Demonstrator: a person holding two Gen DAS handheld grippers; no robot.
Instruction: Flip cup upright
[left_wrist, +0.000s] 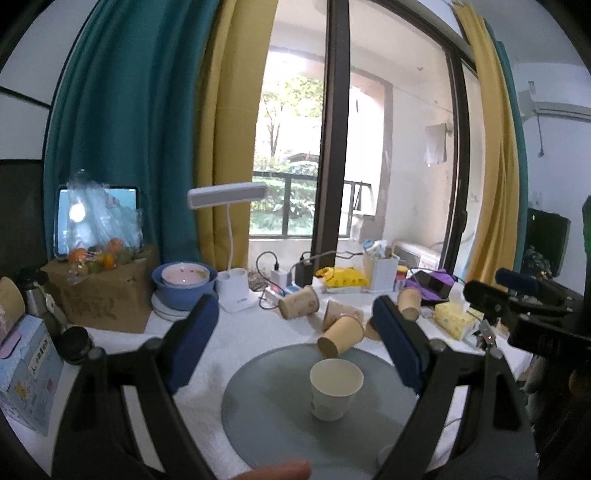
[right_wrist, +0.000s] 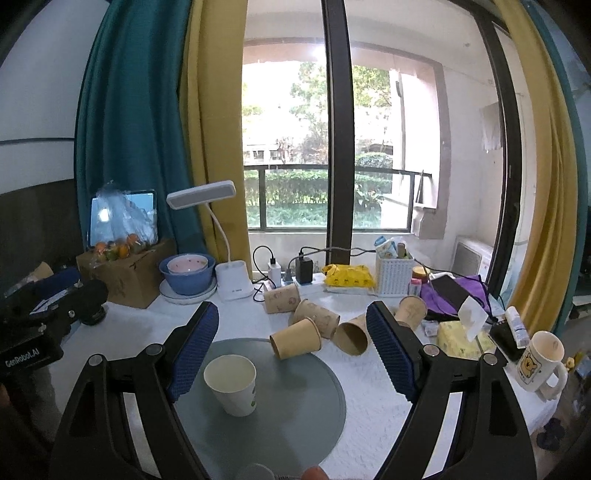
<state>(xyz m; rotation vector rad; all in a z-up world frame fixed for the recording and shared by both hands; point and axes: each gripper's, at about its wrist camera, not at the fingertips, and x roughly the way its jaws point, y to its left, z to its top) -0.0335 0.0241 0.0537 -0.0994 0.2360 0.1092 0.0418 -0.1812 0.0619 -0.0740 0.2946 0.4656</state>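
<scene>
A white paper cup (left_wrist: 335, 392) stands upright on a round grey mat (left_wrist: 266, 398); it also shows in the right wrist view (right_wrist: 232, 384) on the mat (right_wrist: 295, 406). My left gripper (left_wrist: 295, 343) is open and empty, held above and behind the cup. My right gripper (right_wrist: 291, 347) is open and empty, with the cup near its left finger (right_wrist: 194, 350). Several brown paper cups lie on their sides behind the mat; the nearest one (left_wrist: 341, 335) (right_wrist: 295, 338) overlaps the mat's far edge.
At the back stand a blue bowl stack (right_wrist: 188, 273), a white desk lamp (right_wrist: 232, 280), a cardboard box with fruit (right_wrist: 125, 273), chargers, a yellow packet (right_wrist: 349, 277) and a white basket (right_wrist: 393, 273). A tissue box (right_wrist: 461, 336) and a mug (right_wrist: 539, 365) are right.
</scene>
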